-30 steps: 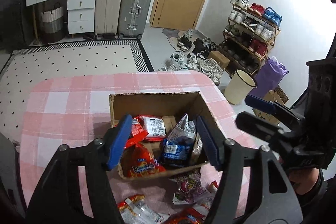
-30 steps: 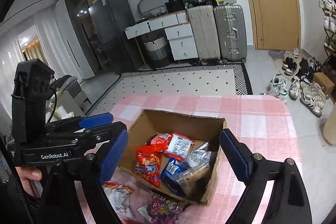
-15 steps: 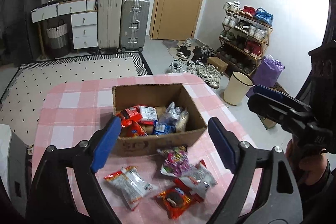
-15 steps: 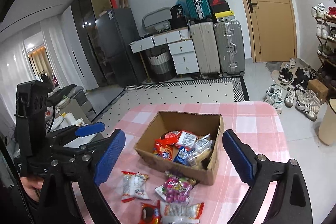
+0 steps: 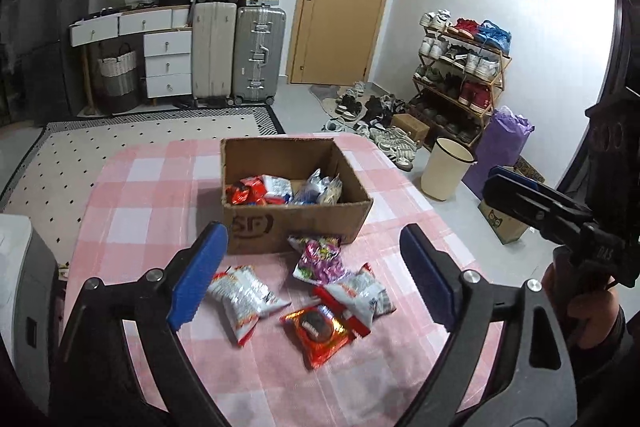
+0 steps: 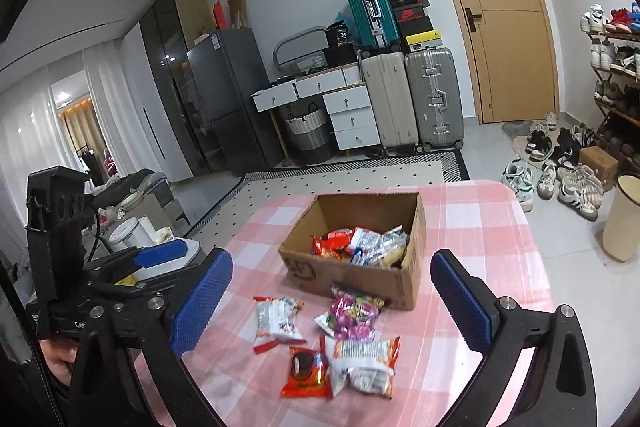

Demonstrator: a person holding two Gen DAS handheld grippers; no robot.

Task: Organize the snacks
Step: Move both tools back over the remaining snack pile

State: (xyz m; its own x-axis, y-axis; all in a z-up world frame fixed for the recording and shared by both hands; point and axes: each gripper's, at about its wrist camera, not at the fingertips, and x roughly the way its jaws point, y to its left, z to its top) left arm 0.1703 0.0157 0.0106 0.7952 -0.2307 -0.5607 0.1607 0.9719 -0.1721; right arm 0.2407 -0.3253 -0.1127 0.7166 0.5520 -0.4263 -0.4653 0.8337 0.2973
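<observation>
Both my grippers are pulled back from the cardboard box (image 5: 296,215) compared with a second ago, when the jaws framed it up close. Now the whole box shows on the pink checked tablecloth (image 5: 132,195), at 12 o'clock from both cameras.

My left gripper (image 5: 312,279): jaws opening, nothing between the pads, wider than a second ago. Released, empty. My right gripper (image 6: 332,303): jaws opening too, near full spread, nothing gripped. In the left view it sits at 3 o'clock with my hand (image 5: 588,311) under it.

The box holds a pile of snack packs (image 5: 280,191), red ones on the left side, silver and blue on the right. It looks the same as before.

Four loose packs lie on the cloth in front of the box; earlier they were cut off at the frame bottom:
- white and red bag (image 5: 244,297), at 7 o'clock from the box
- purple candy bag (image 5: 320,259), touching the box's front wall
- white and orange bag (image 5: 360,297), overlapping the purple one's near edge
- red cookie pack (image 5: 318,331), nearest me, touching the white and orange bag

The right view shows the same four, the cookie pack (image 6: 306,373) at 6 o'clock.
</observation>
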